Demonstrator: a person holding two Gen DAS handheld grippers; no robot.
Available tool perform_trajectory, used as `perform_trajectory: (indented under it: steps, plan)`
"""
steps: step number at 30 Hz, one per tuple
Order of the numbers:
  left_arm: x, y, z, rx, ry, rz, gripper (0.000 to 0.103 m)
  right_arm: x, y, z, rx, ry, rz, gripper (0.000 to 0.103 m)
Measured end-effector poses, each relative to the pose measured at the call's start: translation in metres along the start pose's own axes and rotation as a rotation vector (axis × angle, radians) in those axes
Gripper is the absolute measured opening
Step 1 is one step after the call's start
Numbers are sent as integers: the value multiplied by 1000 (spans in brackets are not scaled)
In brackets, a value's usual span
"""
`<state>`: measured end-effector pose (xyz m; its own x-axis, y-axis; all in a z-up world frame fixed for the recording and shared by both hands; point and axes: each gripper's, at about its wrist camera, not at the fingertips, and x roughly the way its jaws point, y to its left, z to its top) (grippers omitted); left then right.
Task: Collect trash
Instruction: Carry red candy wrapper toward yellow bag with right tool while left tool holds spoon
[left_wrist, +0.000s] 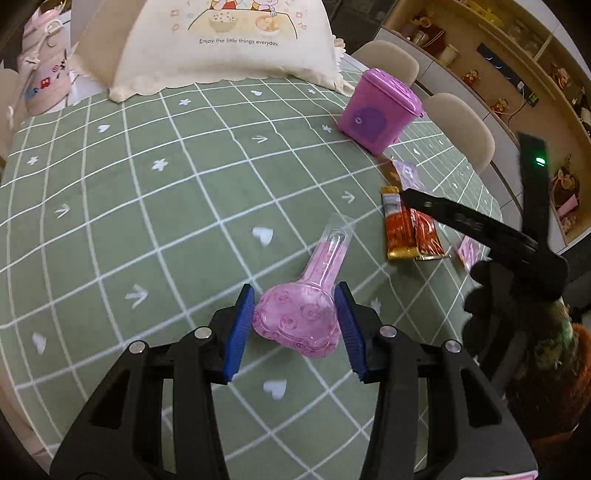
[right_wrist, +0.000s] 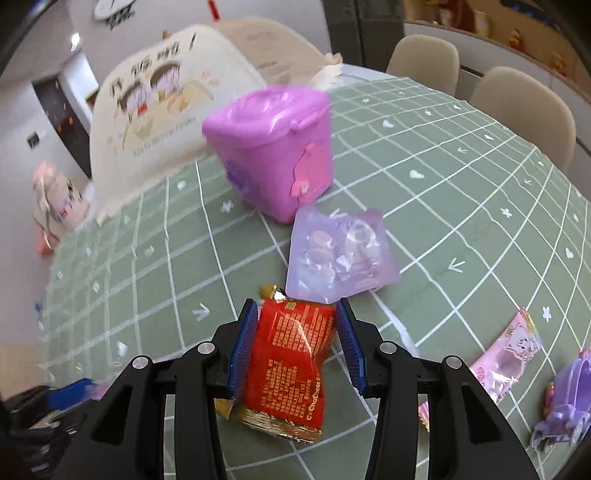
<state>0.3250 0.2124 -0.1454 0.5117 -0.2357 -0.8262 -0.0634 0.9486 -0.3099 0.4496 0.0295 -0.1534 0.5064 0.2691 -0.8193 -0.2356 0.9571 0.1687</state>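
My left gripper (left_wrist: 294, 314) is open, its blue pads on either side of a pink clear plastic blister pack (left_wrist: 303, 314) that lies on the green tablecloth. My right gripper (right_wrist: 297, 339) is open around a red snack wrapper (right_wrist: 291, 365) lying on the cloth; it also shows in the left wrist view (left_wrist: 410, 229) under the right gripper's black finger (left_wrist: 461, 218). A purple trash bin (left_wrist: 380, 110) with closed lid stands at the far right; in the right wrist view the bin (right_wrist: 273, 147) is just ahead. A lilac blister pack (right_wrist: 340, 254) lies between wrapper and bin.
A large cream cushion (left_wrist: 229, 40) sits at the table's far side. A pink wrapper (right_wrist: 506, 354) and a purple toy carriage (right_wrist: 565, 398) lie at the right. Beige chairs (left_wrist: 461, 125) ring the table edge. A pink bag (left_wrist: 40, 66) stands far left.
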Motion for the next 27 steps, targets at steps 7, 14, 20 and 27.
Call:
perform_trajectory:
  steps: [7, 14, 20, 27]
  plan:
    - [-10, 5, -9, -29, -17, 24, 43, -5, -7, -19, -10, 30, 8, 42]
    - [-12, 2, -16, -32, -8, 18, 43, -31, -14, -38, -46, 34, 34, 35]
    - [-13, -20, -8, 11, -27, -11, 43, -77, -33, -54, -36, -4, 16, 34]
    - [-16, -64, 1, 97, -60, -62, 43, -139, -78, -69, 48, -71, -18, 34]
